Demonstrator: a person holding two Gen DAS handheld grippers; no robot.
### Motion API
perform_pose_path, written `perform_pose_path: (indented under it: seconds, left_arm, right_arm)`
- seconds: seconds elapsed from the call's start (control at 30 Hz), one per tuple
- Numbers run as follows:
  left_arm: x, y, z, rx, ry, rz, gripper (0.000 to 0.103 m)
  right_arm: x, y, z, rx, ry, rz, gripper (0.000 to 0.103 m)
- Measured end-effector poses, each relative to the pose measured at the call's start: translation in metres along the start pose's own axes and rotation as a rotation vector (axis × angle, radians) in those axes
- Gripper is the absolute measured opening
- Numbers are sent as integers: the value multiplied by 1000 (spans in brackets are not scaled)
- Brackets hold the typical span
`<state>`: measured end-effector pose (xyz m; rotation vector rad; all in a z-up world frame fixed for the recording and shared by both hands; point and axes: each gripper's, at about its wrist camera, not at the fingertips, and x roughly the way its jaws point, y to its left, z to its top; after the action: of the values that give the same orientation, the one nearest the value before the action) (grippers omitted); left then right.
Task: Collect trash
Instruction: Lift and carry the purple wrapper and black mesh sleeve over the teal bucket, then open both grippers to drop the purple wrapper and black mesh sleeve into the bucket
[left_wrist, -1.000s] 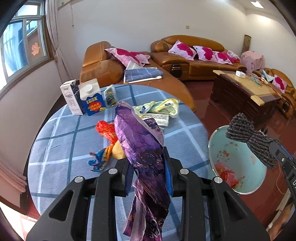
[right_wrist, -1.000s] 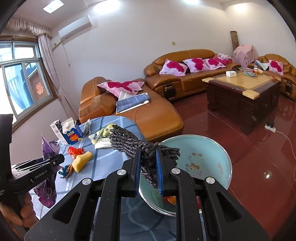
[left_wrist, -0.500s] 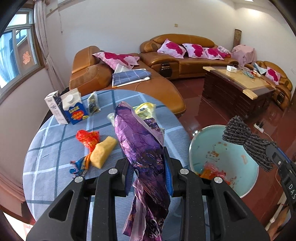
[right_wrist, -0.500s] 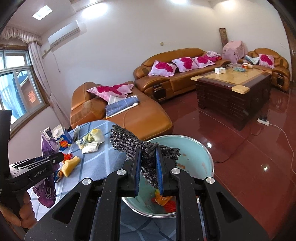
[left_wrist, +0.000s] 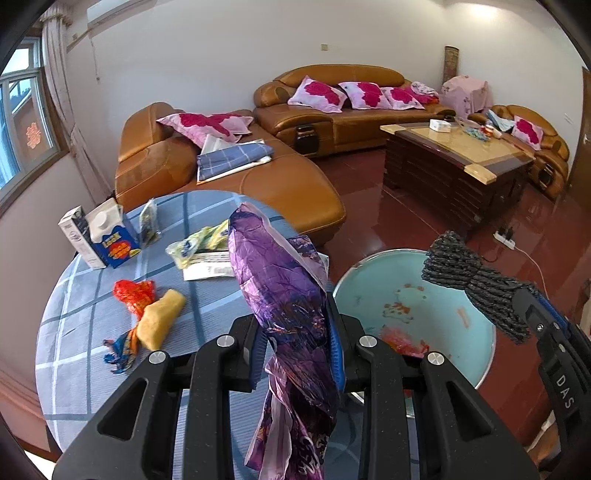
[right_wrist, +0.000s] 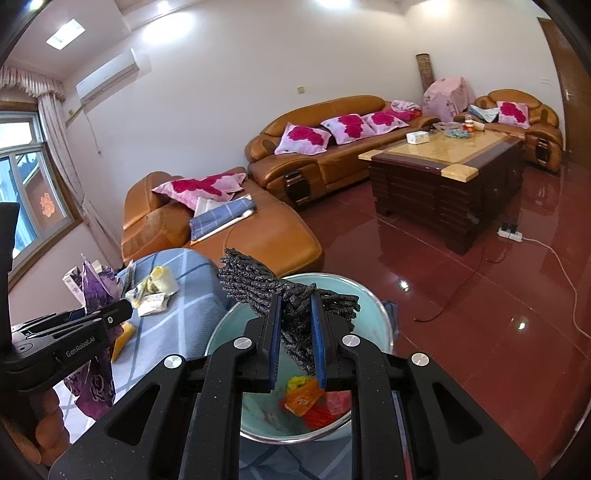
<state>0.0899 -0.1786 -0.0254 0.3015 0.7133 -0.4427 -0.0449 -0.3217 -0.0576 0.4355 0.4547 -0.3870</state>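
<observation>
My left gripper (left_wrist: 297, 332) is shut on a crumpled purple wrapper (left_wrist: 284, 295), held above the table's right edge beside the light blue bin (left_wrist: 476, 369). My right gripper (right_wrist: 297, 347) is shut on a bundle of dark grey knitted cloth (right_wrist: 258, 284), held right over the bin's (right_wrist: 229, 325) mouth. Red and orange wrappers (right_wrist: 314, 402) lie in the bin's bottom. In the left wrist view the right gripper and its cloth (left_wrist: 476, 280) hang over the bin's far right side. The purple wrapper shows at the left in the right wrist view (right_wrist: 98, 284).
On the round blue plaid table (left_wrist: 74, 317) lie a red wrapper (left_wrist: 131, 291), a yellow piece (left_wrist: 159, 323), a blue-orange wrapper (left_wrist: 118, 350), yellow-green packets (left_wrist: 199, 245), and two milk cartons (left_wrist: 107, 236). Brown sofas (left_wrist: 229, 177) and a coffee table (left_wrist: 454, 170) stand behind on the red floor.
Both grippers have moved right and up, away from the table's middle toward the bin. The grey cloth now hangs over the bin's mouth. Both stay shut on their loads.
</observation>
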Motion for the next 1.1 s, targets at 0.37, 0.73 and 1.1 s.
perform_pose_path:
  seconds: [0.37,0.73,1.1]
  left_arm:
    - [16,-32,7,37,21,-30,28]
    - [41,-63,14,49,50,-74,28]
    - [80,-85,10,54,119,-107,28]
  right_arm:
    - [8,-17,0,37,-1,-60,16]
    - [20,-33,-2,35,3,-133,16]
    - [42,-48,-12,52,66,-178,16]
